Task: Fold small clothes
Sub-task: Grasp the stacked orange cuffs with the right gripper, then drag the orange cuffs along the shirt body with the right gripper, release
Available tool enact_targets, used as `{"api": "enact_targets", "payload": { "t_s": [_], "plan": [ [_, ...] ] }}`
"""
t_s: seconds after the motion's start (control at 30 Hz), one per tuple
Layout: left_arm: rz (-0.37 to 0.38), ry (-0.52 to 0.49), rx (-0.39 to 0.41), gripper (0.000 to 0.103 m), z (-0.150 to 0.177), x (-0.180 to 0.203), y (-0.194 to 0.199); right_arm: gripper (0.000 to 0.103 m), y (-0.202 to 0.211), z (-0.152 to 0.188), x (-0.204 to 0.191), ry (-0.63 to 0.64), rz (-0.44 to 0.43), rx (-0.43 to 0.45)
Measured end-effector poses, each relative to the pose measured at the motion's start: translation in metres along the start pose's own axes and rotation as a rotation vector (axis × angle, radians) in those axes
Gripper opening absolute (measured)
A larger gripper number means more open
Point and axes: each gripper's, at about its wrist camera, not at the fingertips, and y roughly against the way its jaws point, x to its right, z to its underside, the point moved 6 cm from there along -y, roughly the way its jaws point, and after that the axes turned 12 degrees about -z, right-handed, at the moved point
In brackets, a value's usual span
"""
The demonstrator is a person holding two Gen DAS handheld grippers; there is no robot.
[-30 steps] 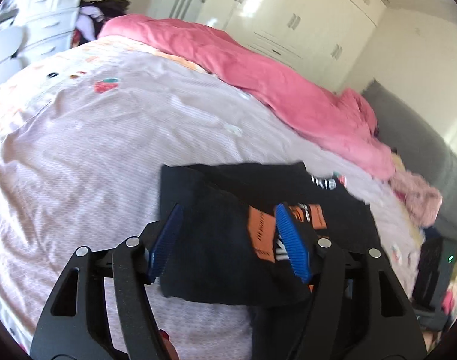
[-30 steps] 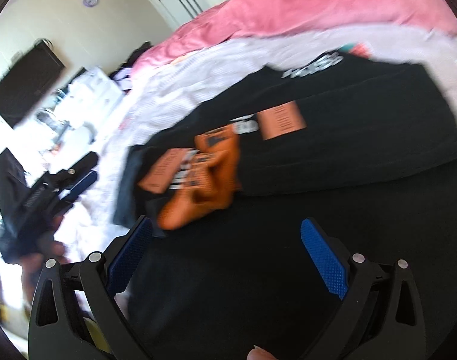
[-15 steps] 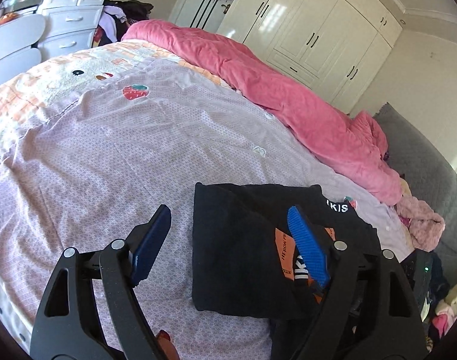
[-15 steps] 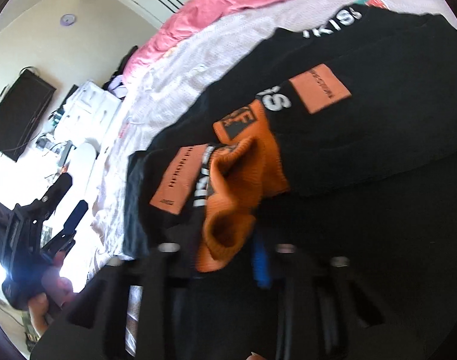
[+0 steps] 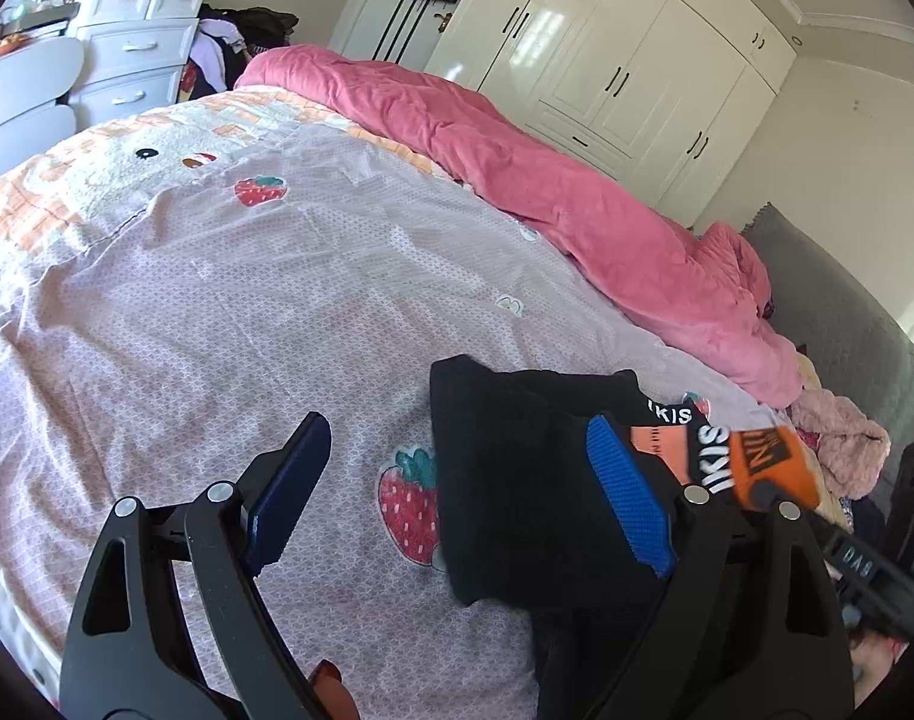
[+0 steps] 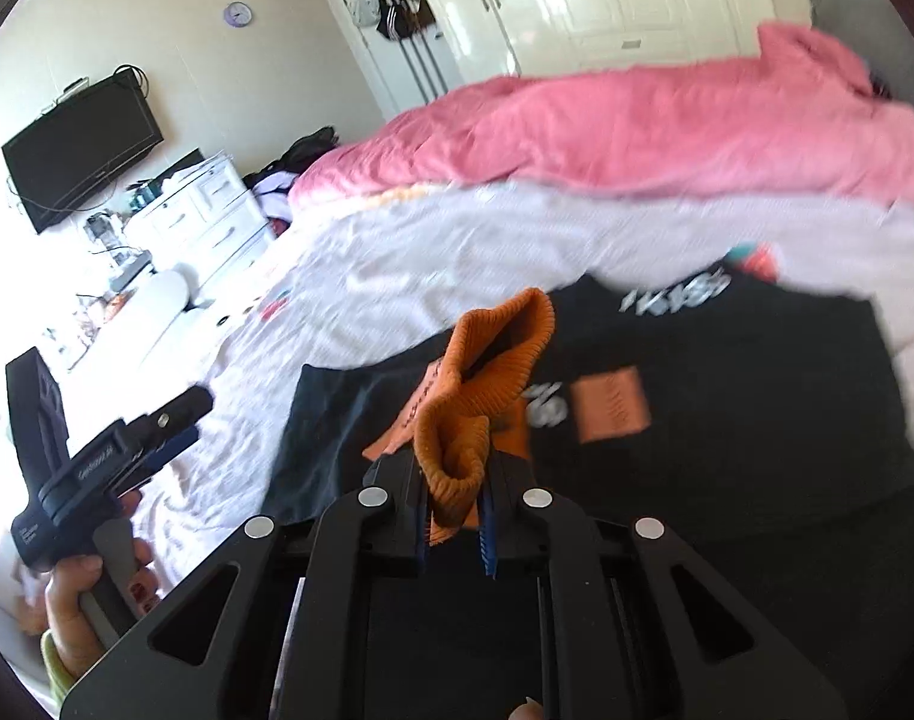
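Now my right gripper [image 6: 454,525] is clamped on the orange cuff [image 6: 487,372] of the black garment [image 6: 727,396] lying on the bedsheet [image 5: 217,312]; my left gripper [image 5: 457,498] is opening, its jaws empty above the sheet beside it.

The right gripper [image 6: 454,531], wide open a second ago, is now pinching the orange cuff [image 6: 487,384] and lifting it off the black garment [image 6: 727,396]. The left gripper [image 5: 457,498] is opening wider, nothing between its jaws, having drawn back off the garment to hang over the sheet [image 5: 247,300].
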Motion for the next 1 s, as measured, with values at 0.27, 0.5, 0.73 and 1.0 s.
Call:
{"api": "enact_targets", "payload": {
  "t_s": [0.27,0.5,0.73,1.0],
  "plan": [
    [0.004,-0.025,-0.014,0.080,0.007,0.009,-0.006,0.011,0.035,-0.015,0.049,0.097,0.167,0.041],
    [-0.061,-0.154,0.022,0.080,0.015,0.032,-0.009,0.008,0.046,-0.012,0.090,0.107,0.231,0.034],
    [0.009,-0.248,0.003,0.080,0.025,0.081,-0.022,0.008,0.053,-0.005,0.102,0.115,0.248,0.041],
    [0.087,-0.368,-0.029,0.080,0.050,0.136,-0.039,0.008,0.068,-0.010,0.112,0.112,0.231,0.077]
  ]
}}
